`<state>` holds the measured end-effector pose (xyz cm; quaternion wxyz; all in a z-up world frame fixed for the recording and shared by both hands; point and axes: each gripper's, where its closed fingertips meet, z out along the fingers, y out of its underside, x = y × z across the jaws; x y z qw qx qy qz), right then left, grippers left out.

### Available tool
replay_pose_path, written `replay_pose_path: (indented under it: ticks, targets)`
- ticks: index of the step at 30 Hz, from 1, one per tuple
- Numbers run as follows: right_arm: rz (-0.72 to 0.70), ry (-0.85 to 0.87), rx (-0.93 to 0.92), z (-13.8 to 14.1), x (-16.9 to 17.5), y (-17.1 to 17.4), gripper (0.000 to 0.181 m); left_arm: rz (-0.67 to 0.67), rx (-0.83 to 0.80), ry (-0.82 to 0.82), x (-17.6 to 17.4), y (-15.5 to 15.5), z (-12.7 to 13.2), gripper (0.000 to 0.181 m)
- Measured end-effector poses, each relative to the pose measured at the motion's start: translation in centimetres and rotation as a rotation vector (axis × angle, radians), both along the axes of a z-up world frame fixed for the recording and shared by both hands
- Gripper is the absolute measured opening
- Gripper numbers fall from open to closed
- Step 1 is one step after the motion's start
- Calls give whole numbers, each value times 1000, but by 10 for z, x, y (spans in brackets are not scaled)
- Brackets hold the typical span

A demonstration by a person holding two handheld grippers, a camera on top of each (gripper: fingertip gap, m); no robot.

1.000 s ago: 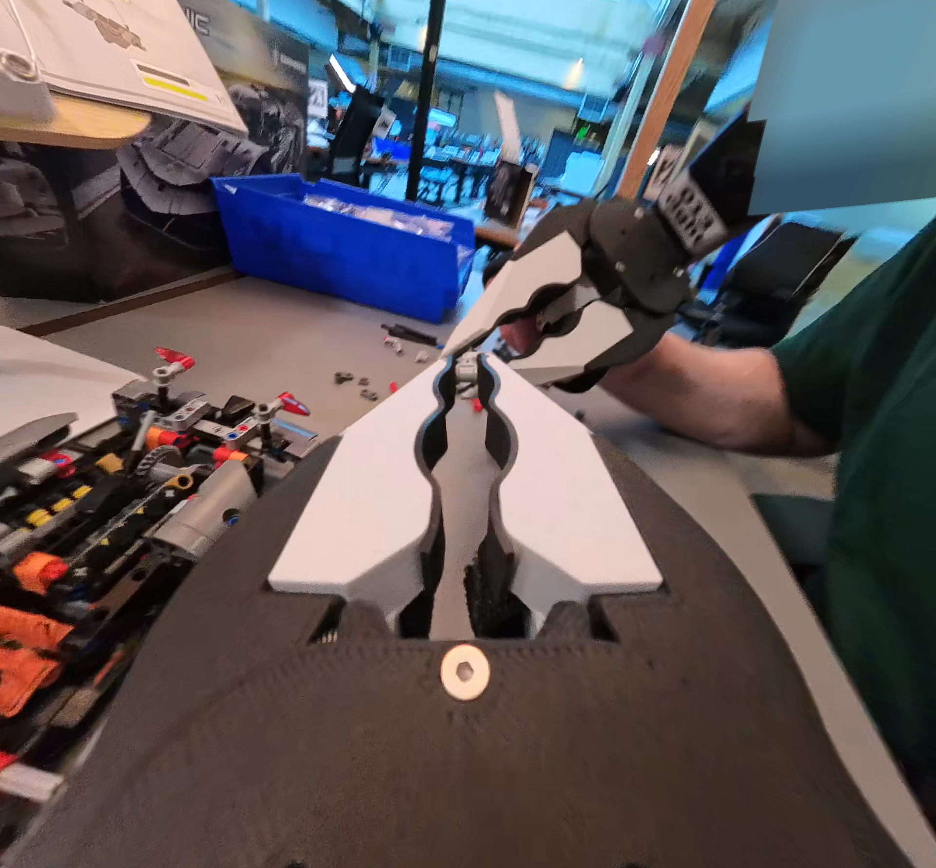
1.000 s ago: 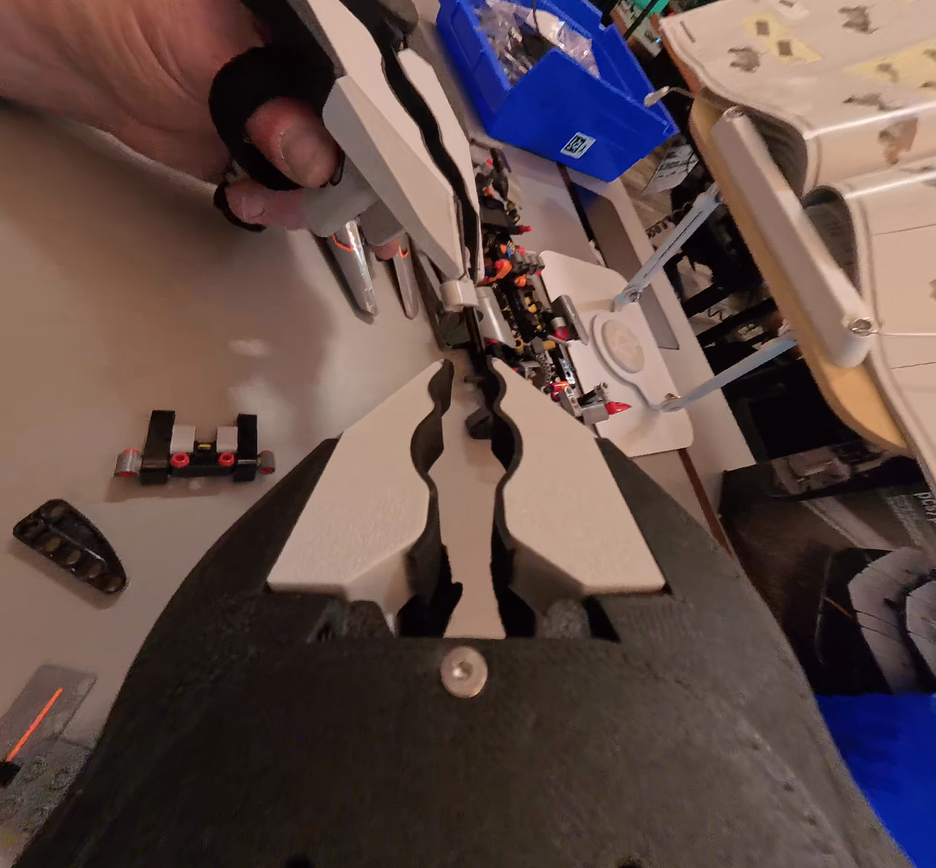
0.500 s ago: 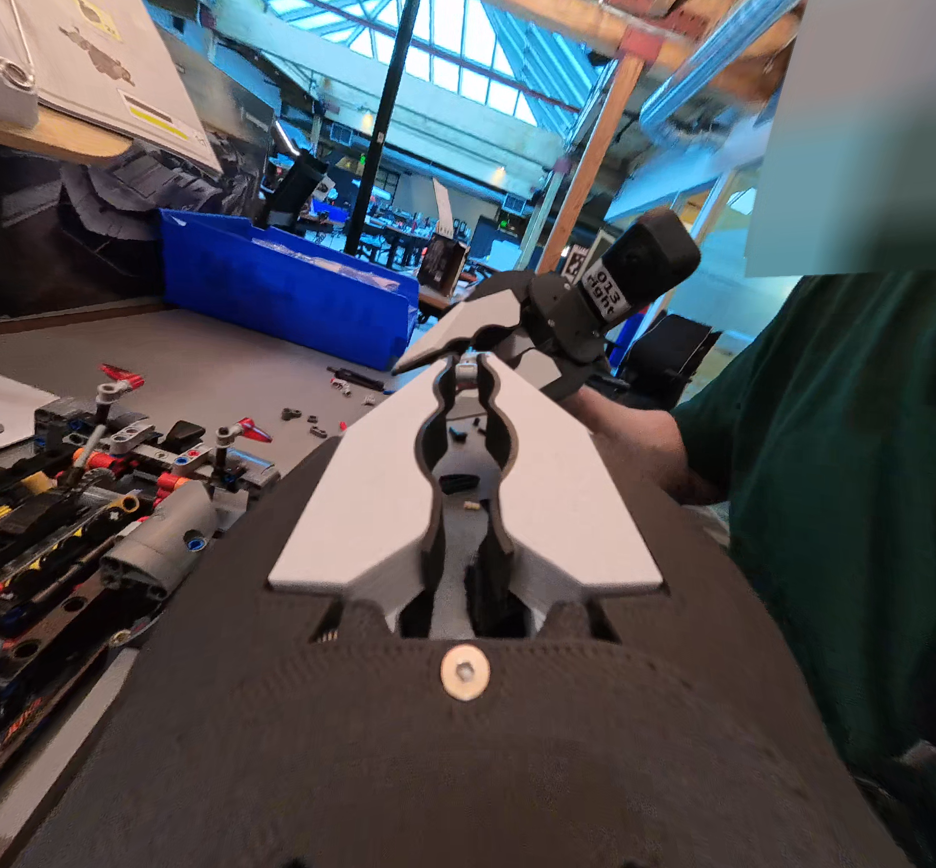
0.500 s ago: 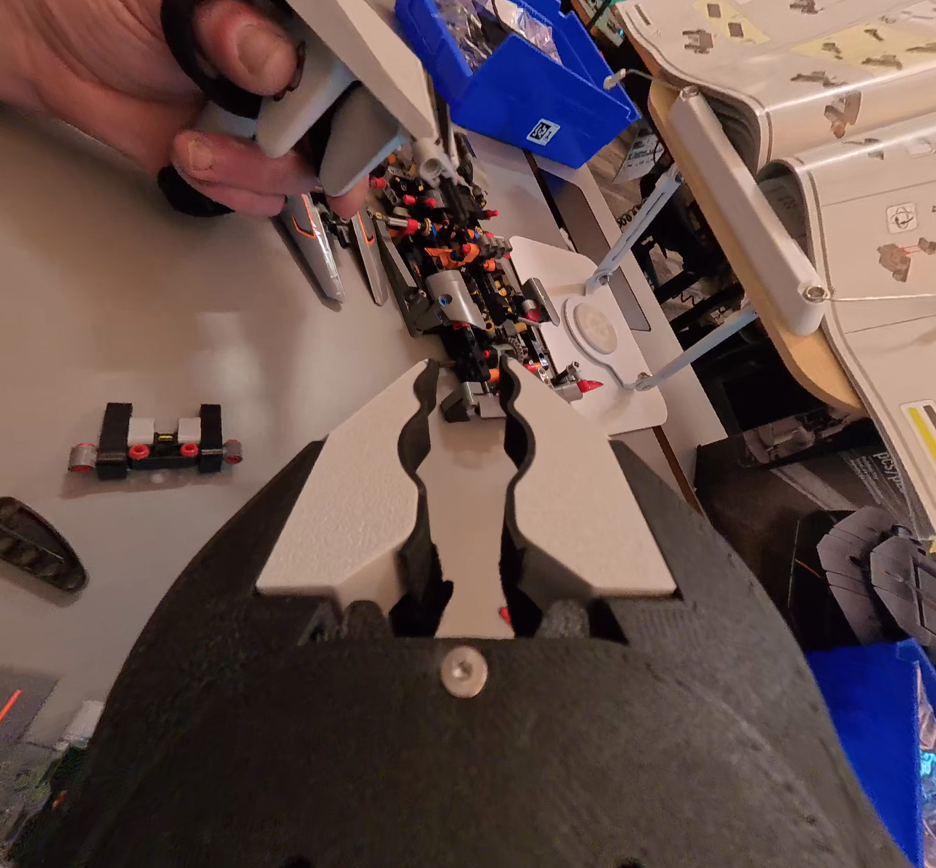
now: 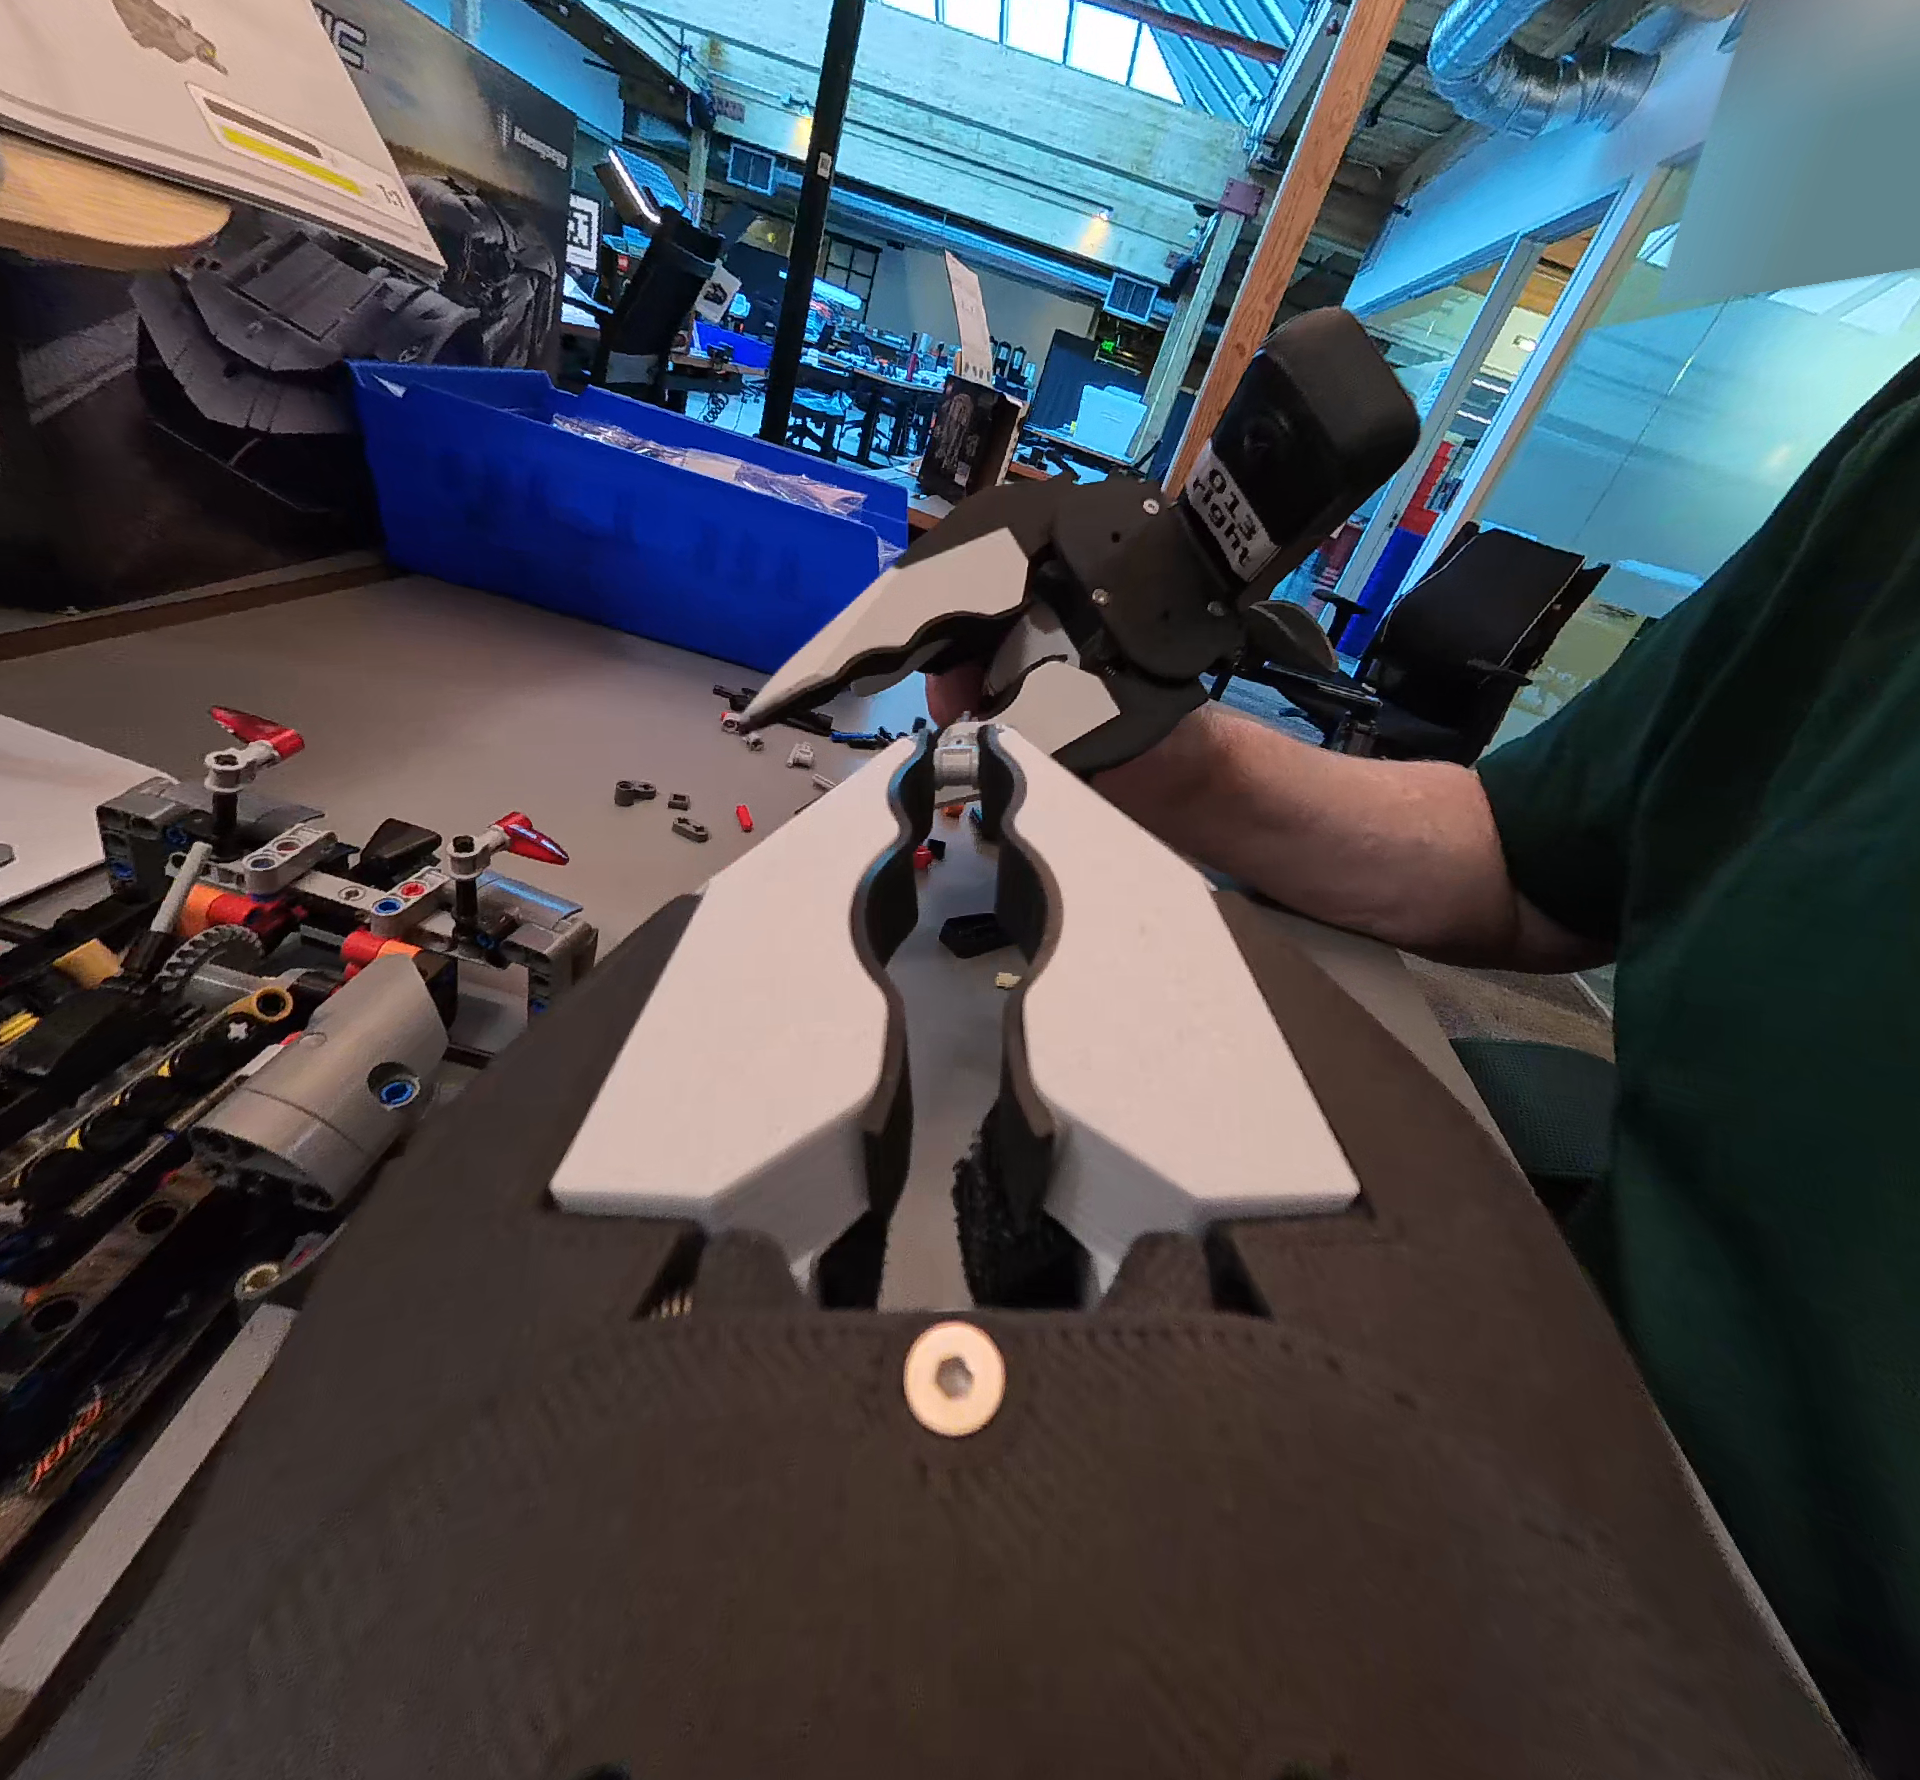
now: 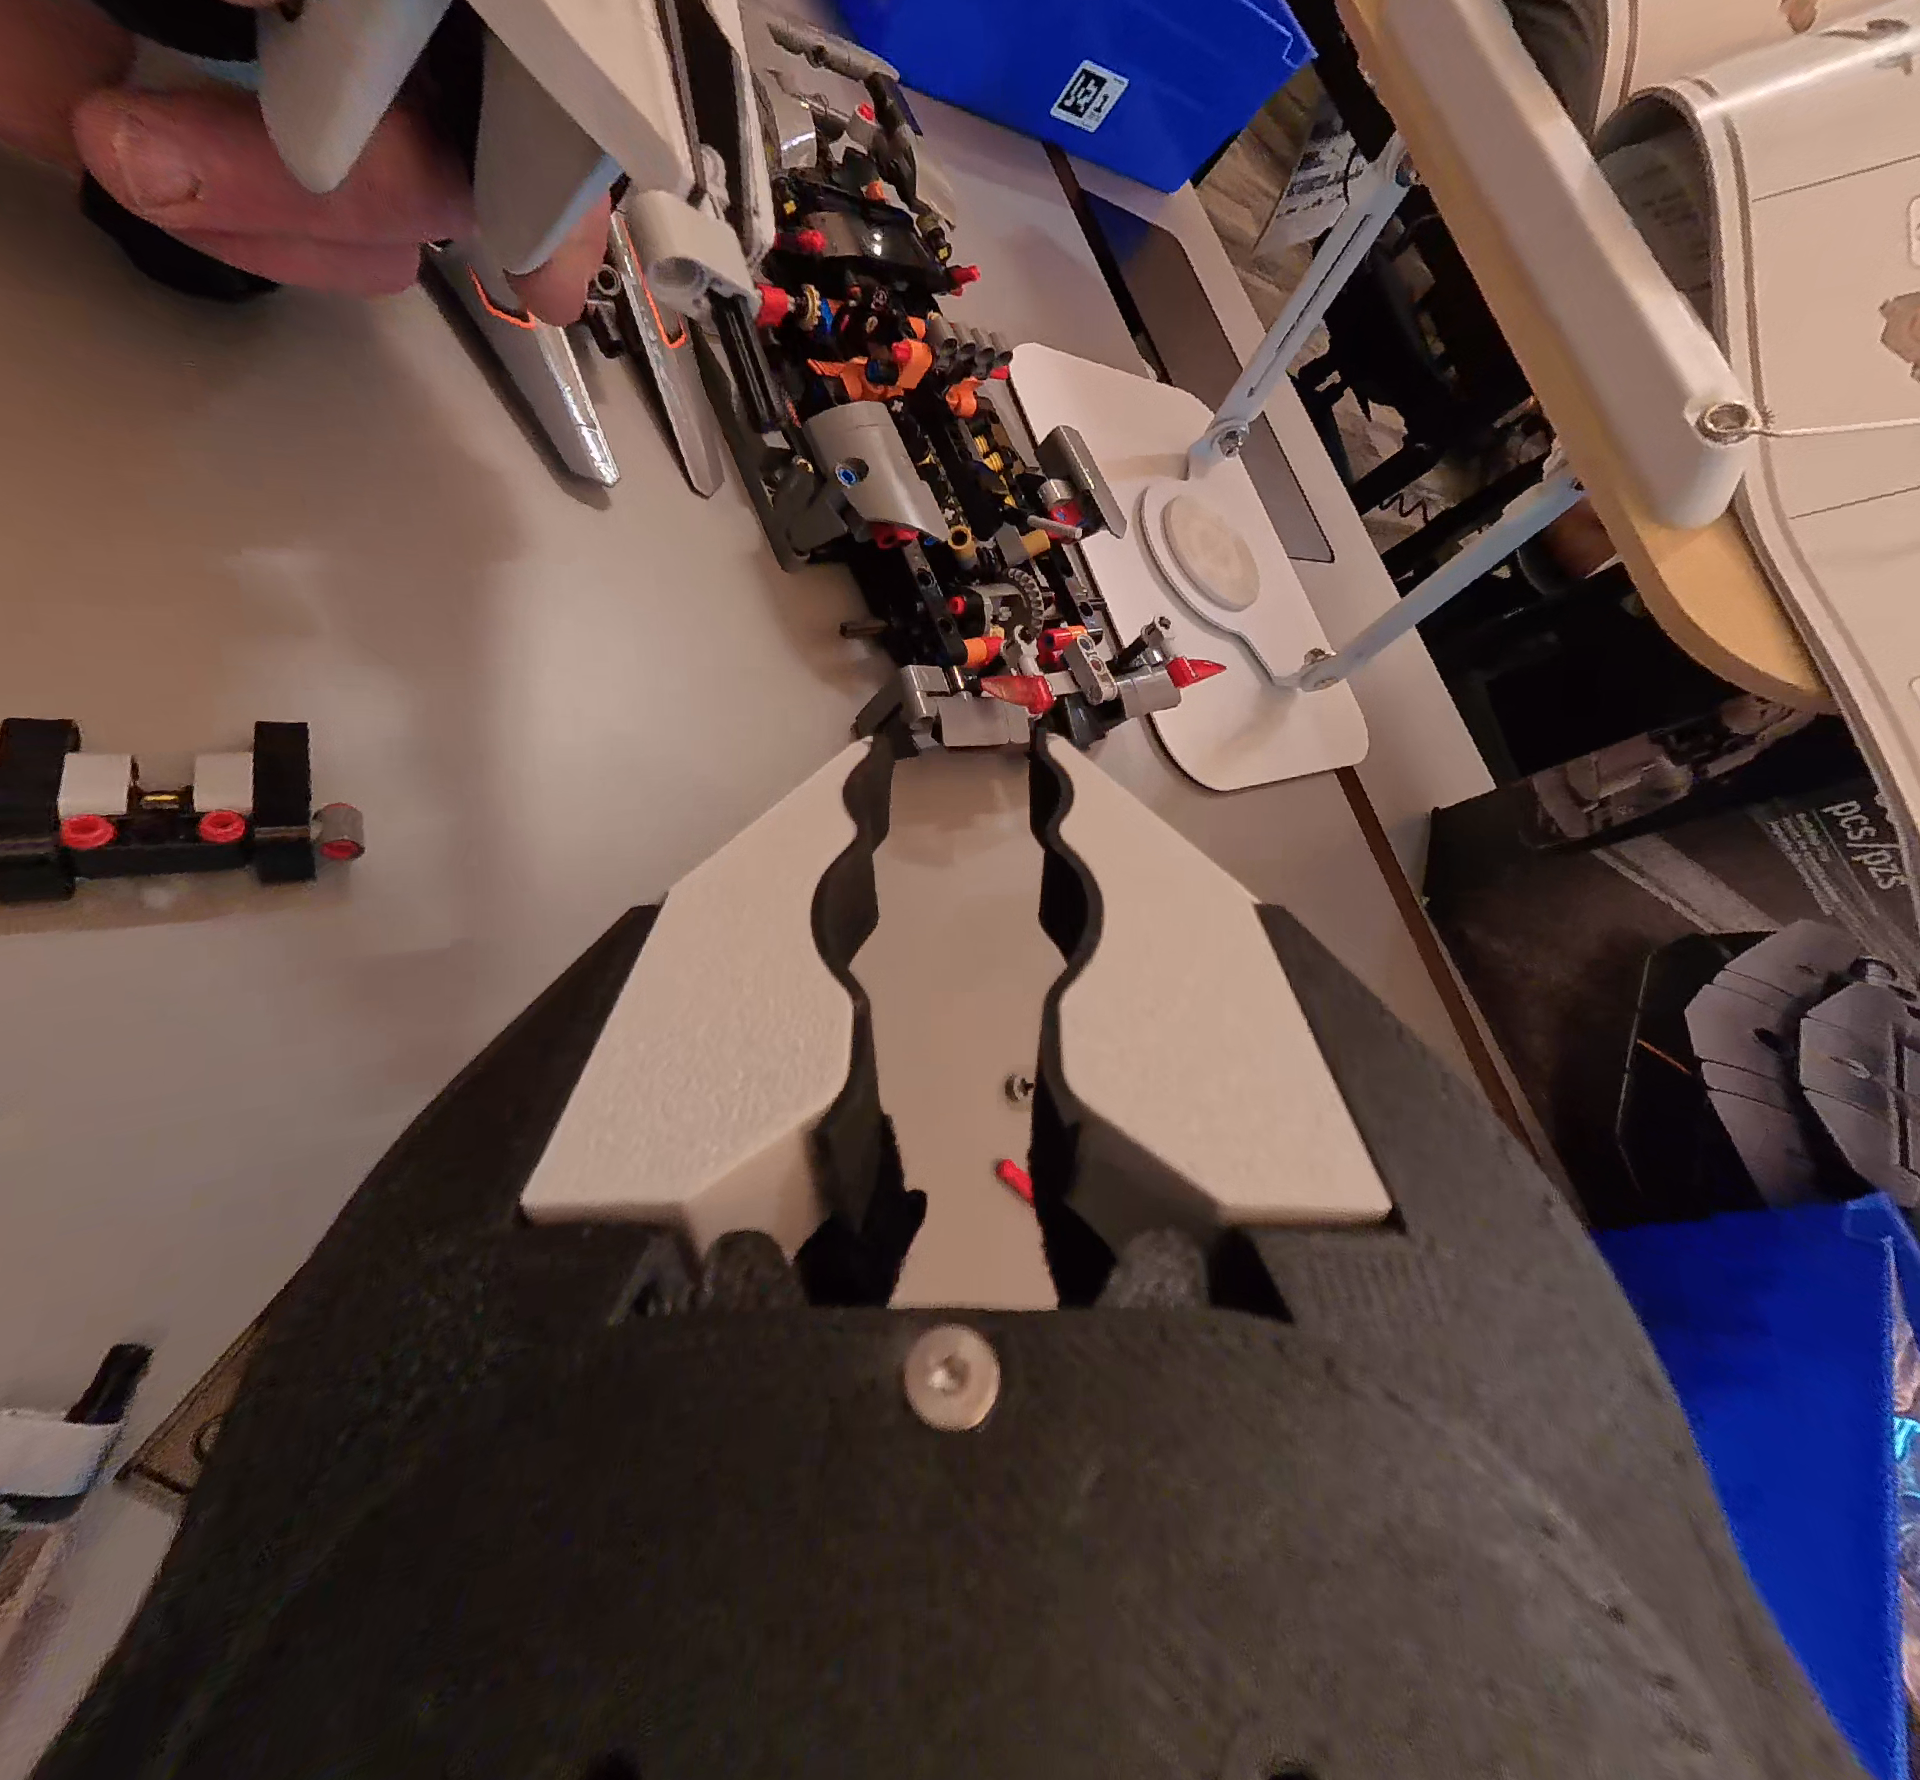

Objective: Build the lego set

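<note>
My left gripper (image 5: 957,756) is shut on a small light grey lego piece (image 5: 956,762) and holds it above the table. In the right wrist view it sits at the top left (image 6: 717,208) with the grey piece (image 6: 688,263) at its tips, just over the far end of the lego vehicle model (image 6: 914,483). My right gripper (image 6: 956,743) is open and empty, its tips just short of the model's near end. In the left wrist view the right gripper (image 5: 800,696) hovers over the table beyond my left fingertips. The model (image 5: 260,961) lies at the left there.
A blue bin (image 5: 623,535) with bags stands behind. Loose small parts (image 5: 675,811) lie on the grey table. A black and grey sub-assembly (image 6: 166,816) and two silver panels (image 6: 540,390) lie left of the model. A booklet stand's white base (image 6: 1236,587) sits right of it. The left gripper's tips are roughly 9 cm from the right gripper's.
My right gripper has opened wider and drawn away from my left gripper's tips, now facing the model's near end. My left gripper keeps hold of the grey piece.
</note>
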<state>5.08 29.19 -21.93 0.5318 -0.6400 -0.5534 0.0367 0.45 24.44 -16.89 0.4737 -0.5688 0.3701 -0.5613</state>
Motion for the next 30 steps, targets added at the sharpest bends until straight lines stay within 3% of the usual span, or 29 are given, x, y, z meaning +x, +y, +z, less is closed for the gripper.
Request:
replay_pose_path:
  ticks: [30]
  targets:
    - [7, -60, -27, -16, 2, 1, 20, -5, -46, -27, -5, 5, -1, 6]
